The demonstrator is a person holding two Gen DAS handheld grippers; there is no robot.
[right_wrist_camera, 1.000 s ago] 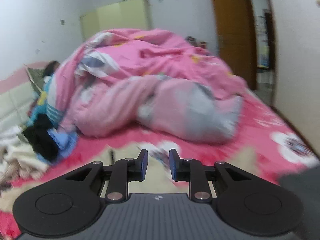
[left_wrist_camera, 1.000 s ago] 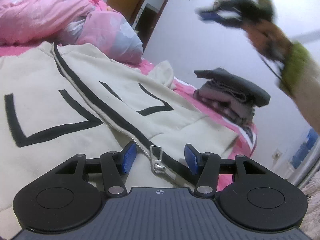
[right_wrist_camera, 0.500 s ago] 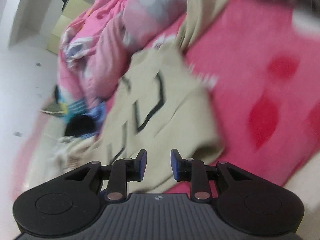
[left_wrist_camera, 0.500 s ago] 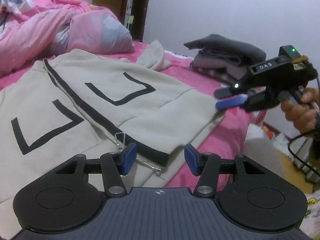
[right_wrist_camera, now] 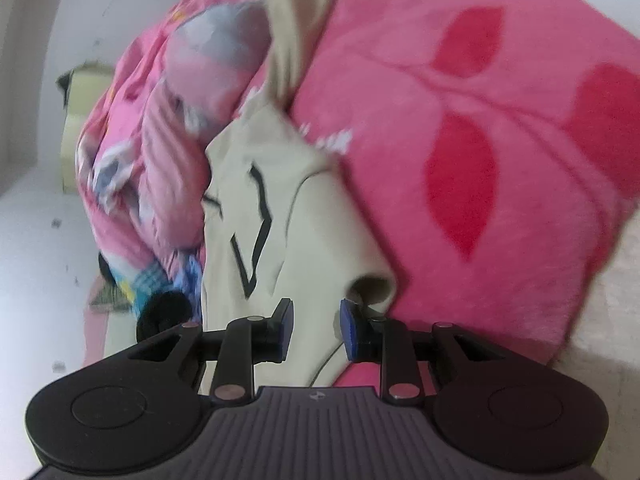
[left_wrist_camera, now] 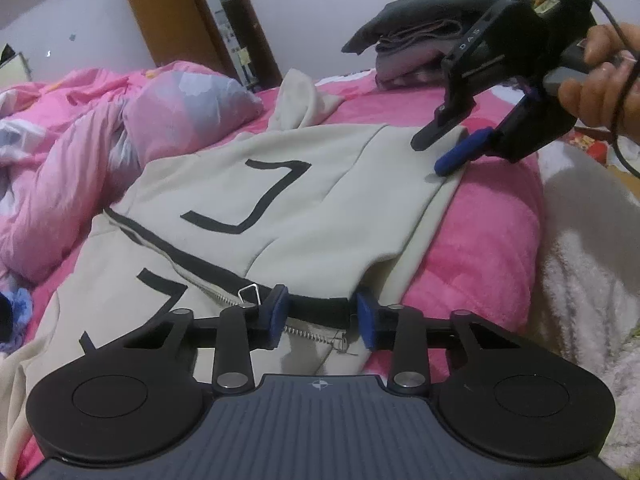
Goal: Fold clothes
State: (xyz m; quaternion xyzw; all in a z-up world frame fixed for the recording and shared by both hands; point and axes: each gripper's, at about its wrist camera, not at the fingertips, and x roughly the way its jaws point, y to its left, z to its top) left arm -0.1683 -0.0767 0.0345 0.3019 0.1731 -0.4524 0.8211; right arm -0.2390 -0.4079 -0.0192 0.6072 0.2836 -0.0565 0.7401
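Since a moment ago, the right gripper (left_wrist_camera: 450, 152) has dropped onto the far hem corner of the cream jacket (left_wrist_camera: 280, 200), spread mid-frame on the pink bed cover (left_wrist_camera: 480, 240). A rumpled pink duvet (left_wrist_camera: 80, 152) fills the left, folded grey clothes (left_wrist_camera: 420, 32) the upper right. A hand (left_wrist_camera: 604, 76) tilts it downward, released. The left gripper (left_wrist_camera: 320, 318), fingers parted, straddles the black zipper hem (left_wrist_camera: 312, 304).

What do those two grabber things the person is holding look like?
Each is a black plastic tool with two round discs, a ribbed grey middle panel, silver rivets and blue pads on the jaws. The left gripper shows this up close. The right gripper, seen from the side, has white letters, a small green light and a black cable, and a bare hand holds it.
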